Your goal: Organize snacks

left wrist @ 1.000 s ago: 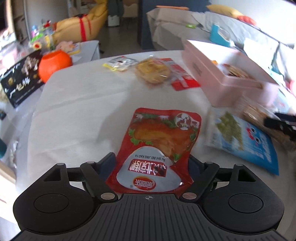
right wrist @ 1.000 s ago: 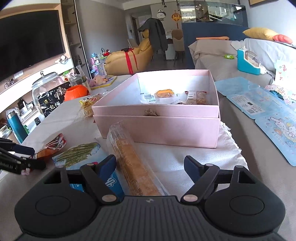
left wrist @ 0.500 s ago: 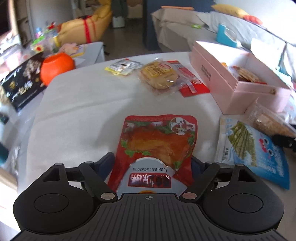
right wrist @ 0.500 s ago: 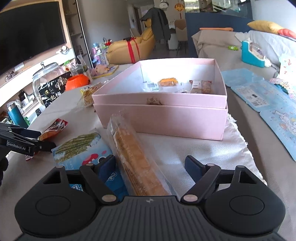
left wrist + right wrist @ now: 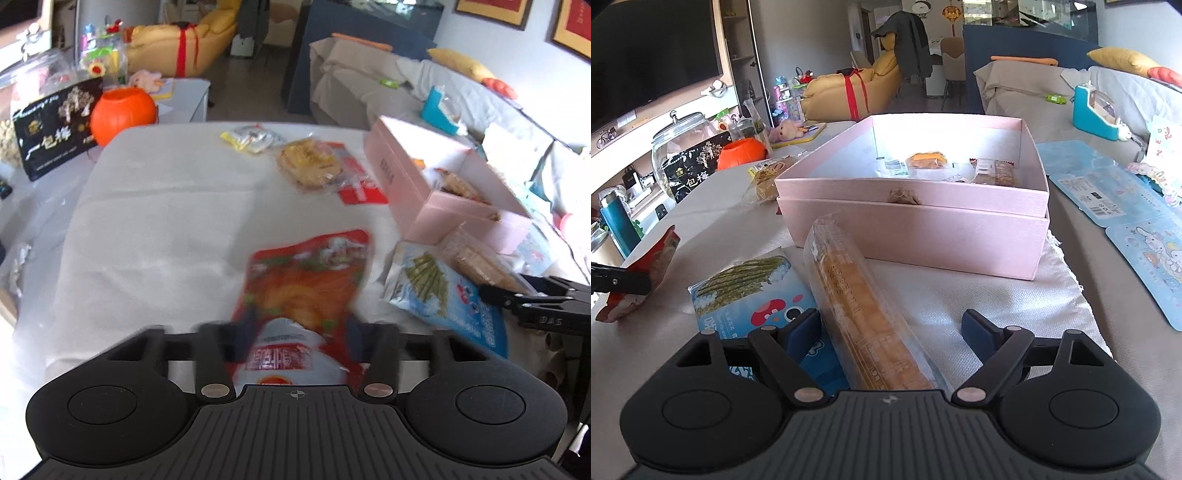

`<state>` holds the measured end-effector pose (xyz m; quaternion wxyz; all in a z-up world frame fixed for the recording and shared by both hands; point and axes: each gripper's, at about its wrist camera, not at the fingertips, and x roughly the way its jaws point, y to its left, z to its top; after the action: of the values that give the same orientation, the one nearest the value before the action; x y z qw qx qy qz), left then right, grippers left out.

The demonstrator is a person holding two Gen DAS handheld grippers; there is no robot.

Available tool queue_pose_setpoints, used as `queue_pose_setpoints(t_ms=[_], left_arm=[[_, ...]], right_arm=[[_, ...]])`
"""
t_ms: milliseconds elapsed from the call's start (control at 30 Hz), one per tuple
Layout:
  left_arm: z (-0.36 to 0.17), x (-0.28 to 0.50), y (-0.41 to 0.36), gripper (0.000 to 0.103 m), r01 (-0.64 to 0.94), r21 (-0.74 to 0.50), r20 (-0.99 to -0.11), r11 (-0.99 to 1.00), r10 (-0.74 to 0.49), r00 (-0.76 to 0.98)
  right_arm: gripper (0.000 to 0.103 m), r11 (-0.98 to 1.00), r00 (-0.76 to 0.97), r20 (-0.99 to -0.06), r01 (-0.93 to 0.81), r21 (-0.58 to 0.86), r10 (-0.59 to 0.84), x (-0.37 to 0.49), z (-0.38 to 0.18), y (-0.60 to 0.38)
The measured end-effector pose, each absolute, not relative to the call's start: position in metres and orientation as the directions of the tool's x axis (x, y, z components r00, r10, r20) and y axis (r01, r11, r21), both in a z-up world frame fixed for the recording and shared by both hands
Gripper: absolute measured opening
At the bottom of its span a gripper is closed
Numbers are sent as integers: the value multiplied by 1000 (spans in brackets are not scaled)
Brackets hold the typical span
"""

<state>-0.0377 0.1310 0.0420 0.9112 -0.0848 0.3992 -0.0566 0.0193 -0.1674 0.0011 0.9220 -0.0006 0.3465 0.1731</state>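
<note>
The flat red foil snack pouch (image 5: 303, 291) is pinched at its near white end by the left gripper (image 5: 297, 334), lifted clear of the white cloth-covered table (image 5: 155, 229), well short of the open pink cardboard box (image 5: 912, 218). It looks light, limp and slick, so an edge hold suits it, though it may flop. The right gripper (image 5: 892, 332) stands spread around the long clear-wrapped biscuit sleeve (image 5: 864, 314), just in front of the box. Against half a second ago, the pouch hangs higher and blurred, and the jaws around it sit closer together.
</note>
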Motion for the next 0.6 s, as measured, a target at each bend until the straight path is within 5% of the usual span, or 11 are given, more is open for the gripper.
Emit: queue_pose_setpoints(t_ms=[167, 600], left_arm=[[62, -42, 139, 30, 20, -165, -689, 986, -130, 713], [61, -39, 155, 30, -76, -110, -741, 991, -31, 671]], right_arm=[[84, 940, 700, -638, -319, 121, 320, 19, 2, -168], [84, 939, 701, -636, -319, 126, 323, 20, 2, -169]])
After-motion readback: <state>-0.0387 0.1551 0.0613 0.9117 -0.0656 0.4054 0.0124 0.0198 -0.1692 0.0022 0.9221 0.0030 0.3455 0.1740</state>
